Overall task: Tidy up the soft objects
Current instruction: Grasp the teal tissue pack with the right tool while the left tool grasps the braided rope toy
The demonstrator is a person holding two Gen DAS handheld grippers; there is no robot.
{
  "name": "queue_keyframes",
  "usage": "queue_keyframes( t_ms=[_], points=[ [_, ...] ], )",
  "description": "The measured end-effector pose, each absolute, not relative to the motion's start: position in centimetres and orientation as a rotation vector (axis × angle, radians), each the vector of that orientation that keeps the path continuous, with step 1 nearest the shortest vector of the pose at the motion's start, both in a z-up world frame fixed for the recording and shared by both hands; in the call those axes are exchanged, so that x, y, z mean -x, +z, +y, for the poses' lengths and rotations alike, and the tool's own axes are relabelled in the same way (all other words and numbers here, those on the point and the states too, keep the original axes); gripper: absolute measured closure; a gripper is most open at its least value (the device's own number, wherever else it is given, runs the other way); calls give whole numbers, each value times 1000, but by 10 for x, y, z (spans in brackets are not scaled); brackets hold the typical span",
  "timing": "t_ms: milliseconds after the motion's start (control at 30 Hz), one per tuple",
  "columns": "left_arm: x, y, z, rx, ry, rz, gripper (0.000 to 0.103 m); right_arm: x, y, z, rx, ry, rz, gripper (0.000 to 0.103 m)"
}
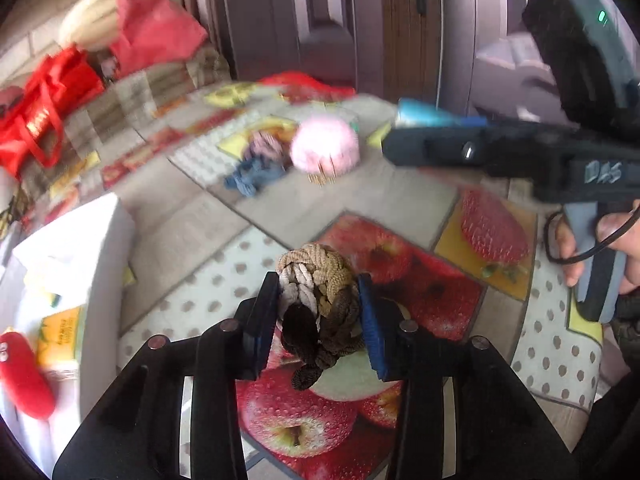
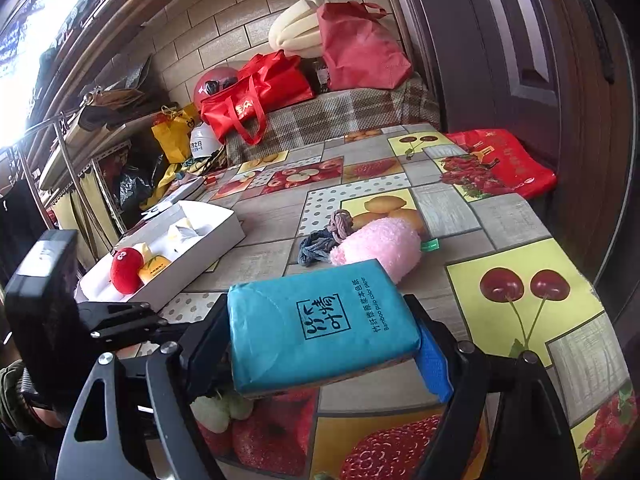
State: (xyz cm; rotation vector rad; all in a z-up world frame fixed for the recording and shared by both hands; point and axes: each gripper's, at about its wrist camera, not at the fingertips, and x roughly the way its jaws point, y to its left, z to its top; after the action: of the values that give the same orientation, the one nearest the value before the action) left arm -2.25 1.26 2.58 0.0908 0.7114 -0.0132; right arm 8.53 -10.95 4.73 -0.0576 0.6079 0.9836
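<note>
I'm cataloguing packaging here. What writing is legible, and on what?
"Bamboo pulp color paper", beside Chinese characters: blue tissue pack in the right tool.
"DAS": the right tool's body.
White lettering on red bag: blurred.
Print on yellow pack in white box: too small.

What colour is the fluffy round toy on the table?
Pink. The fluffy round plush toy shows best in the right wrist view.
</note>
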Motion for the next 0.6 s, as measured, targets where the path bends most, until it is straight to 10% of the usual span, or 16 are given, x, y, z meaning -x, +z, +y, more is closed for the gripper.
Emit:
queue_keyframes(
  t_ms=[600],
  points=[
    [121,63,64,35,125,353,65,-41,58,-83,132,983,437,21]
  ],
)
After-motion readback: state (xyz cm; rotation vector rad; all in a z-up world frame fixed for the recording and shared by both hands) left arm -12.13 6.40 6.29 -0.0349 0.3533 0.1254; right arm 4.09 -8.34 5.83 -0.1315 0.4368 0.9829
